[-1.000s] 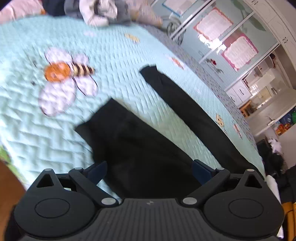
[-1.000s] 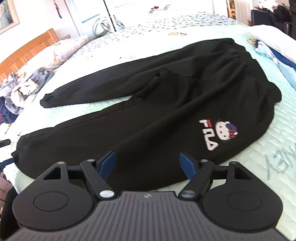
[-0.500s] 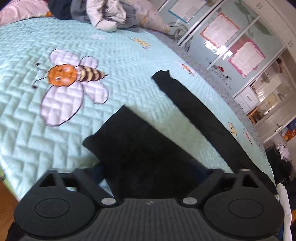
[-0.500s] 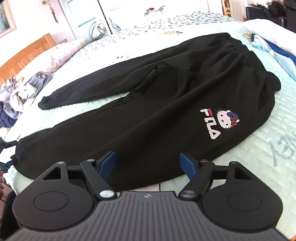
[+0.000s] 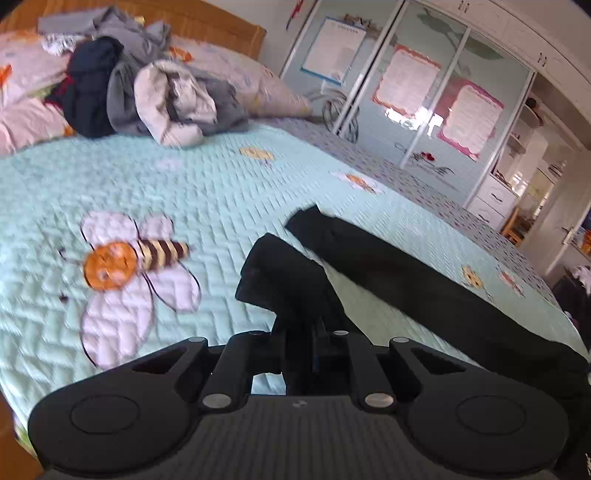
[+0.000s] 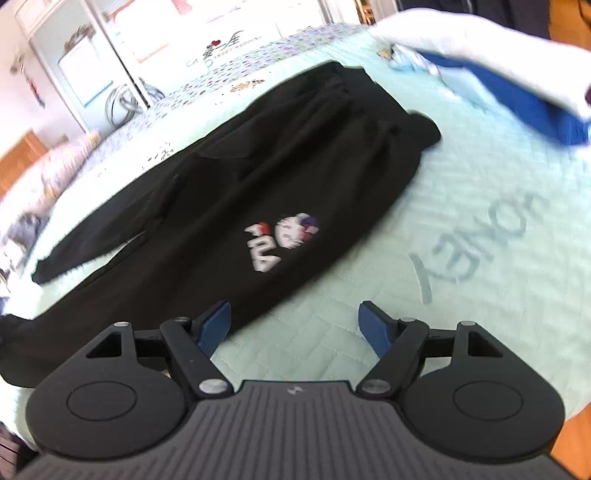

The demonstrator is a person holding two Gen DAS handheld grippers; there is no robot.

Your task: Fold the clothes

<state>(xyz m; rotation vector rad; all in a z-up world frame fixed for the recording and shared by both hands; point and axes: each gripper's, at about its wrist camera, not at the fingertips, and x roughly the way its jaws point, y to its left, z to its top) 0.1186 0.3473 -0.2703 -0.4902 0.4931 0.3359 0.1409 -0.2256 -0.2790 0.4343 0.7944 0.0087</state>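
Observation:
Black sweatpants with a white cartoon logo lie spread across the light green quilt. In the left wrist view my left gripper is shut on the cuff of the near trouser leg, which bunches up above the fingers. The far leg lies flat on the quilt beyond it. My right gripper stands open just above the quilt beside the pants' near hip edge, its left blue pad at the fabric's edge, nothing between the pads.
A heap of crumpled clothes sits against pillows and a wooden headboard. A bee print marks the quilt. Folded white and blue bedding lies at the far right. Wardrobe doors stand beyond the bed.
My left gripper has shut on the near leg's cuff and lifted it, bunching the fabric. My right gripper has shifted right, towards the waist end, and stays open.

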